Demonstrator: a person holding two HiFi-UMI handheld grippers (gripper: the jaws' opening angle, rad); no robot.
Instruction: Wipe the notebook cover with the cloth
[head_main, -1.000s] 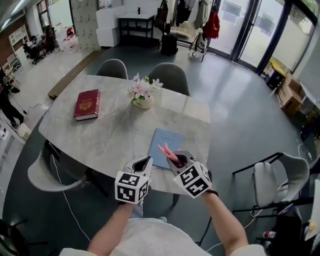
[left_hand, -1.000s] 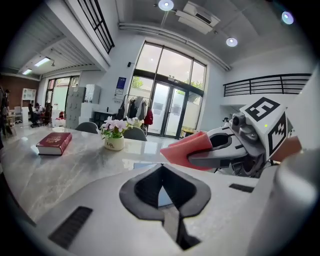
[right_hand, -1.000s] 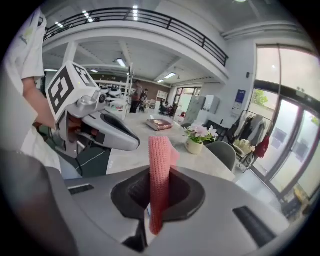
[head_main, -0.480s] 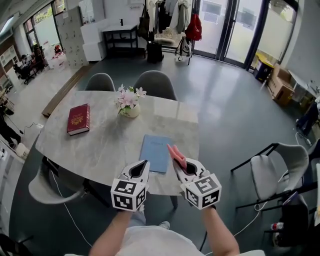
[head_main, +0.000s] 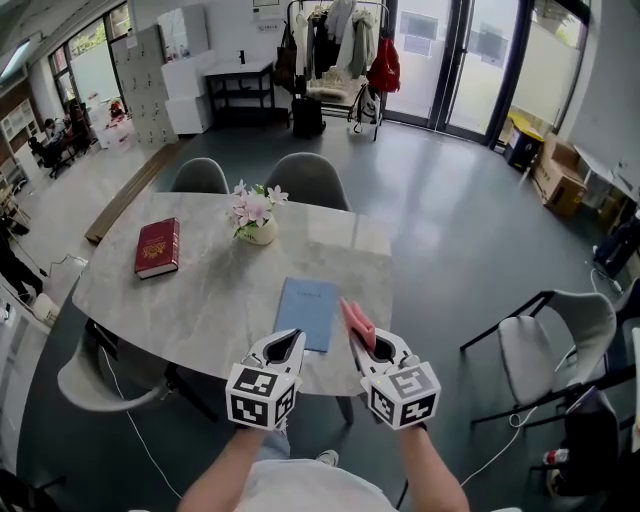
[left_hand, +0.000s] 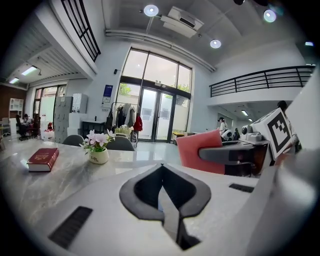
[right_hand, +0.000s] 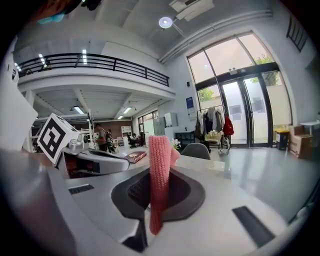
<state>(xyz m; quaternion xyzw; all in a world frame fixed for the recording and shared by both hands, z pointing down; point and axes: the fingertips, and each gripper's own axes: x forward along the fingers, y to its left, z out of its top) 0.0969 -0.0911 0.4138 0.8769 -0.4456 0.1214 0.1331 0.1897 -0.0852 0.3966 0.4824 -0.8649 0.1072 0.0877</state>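
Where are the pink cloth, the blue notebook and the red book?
pink cloth (head_main: 357, 322), head view, its middle
blue notebook (head_main: 308, 311), head view, middle of cover
red book (head_main: 158, 248), head view, middle of cover

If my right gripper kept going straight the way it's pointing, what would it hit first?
Likely the flower pot. The right gripper, jaws shut on the pink cloth, points level over the table, seemingly clearing the notebook; height is unclear.

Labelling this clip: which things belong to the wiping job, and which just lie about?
Job: pink cloth in the right tool; blue notebook.
Lying about: red book; flower pot; grey chairs.
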